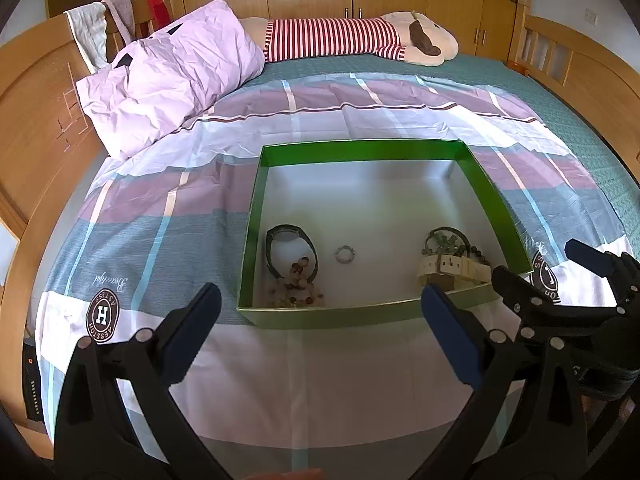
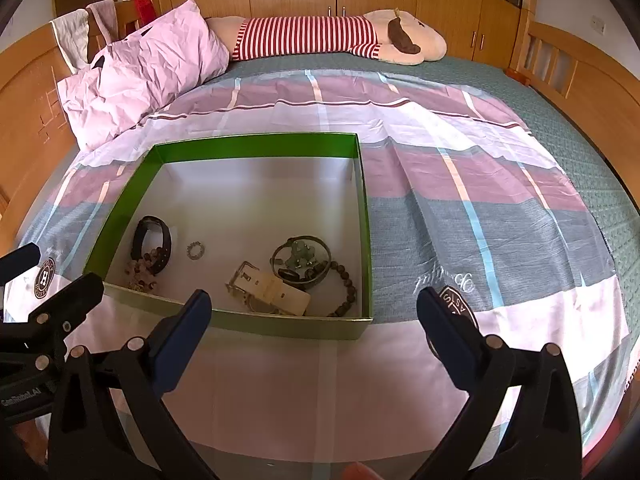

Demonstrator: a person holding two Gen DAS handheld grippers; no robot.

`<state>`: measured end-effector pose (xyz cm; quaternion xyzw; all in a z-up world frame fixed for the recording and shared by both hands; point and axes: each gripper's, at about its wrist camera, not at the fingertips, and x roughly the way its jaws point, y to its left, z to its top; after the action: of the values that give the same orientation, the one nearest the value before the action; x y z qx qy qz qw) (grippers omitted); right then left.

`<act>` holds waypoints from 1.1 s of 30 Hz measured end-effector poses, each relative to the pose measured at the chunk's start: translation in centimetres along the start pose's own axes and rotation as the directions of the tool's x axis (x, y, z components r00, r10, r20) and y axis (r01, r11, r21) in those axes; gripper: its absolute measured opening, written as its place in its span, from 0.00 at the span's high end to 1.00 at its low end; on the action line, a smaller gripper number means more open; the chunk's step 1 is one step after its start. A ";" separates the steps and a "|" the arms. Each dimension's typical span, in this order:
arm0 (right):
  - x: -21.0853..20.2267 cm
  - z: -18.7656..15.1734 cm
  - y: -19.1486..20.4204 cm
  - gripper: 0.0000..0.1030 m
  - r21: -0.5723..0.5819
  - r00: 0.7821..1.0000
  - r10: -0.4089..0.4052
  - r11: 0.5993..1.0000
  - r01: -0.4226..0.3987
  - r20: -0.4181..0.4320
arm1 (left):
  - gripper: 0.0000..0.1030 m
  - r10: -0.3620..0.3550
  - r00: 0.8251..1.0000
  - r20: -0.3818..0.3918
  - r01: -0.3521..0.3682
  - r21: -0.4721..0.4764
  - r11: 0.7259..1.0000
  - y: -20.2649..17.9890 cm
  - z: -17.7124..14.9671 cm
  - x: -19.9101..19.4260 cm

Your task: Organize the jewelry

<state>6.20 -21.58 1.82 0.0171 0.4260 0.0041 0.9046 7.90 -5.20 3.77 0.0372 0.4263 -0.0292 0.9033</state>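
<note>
Both tongs, left (image 1: pixel 320 320) and right (image 2: pixel 314 320), gape wide and empty before the green box (image 2: pixel 366 208) holding watches, bracelets and a ring (image 1: pixel 345 255).

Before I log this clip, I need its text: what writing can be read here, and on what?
"H": centre of the round badge printed on the bedsheet.
Ring lettering around that badge: upside down, not reliably readable.
Cursive word beside the badge: upside down, too unclear.
Label on the left gripper's body: too blurred.
</note>
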 end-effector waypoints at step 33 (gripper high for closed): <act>0.3 -0.1 0.2 0.01 -0.011 1.000 -0.006 1.000 0.005 -0.003 | 0.02 0.013 1.000 -0.001 -0.013 -0.007 1.000 -0.4 -0.2 0.0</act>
<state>6.32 -21.39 1.49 0.0110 0.4274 0.0040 0.9040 7.76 -5.62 3.64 0.0367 0.4267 -0.0218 0.9034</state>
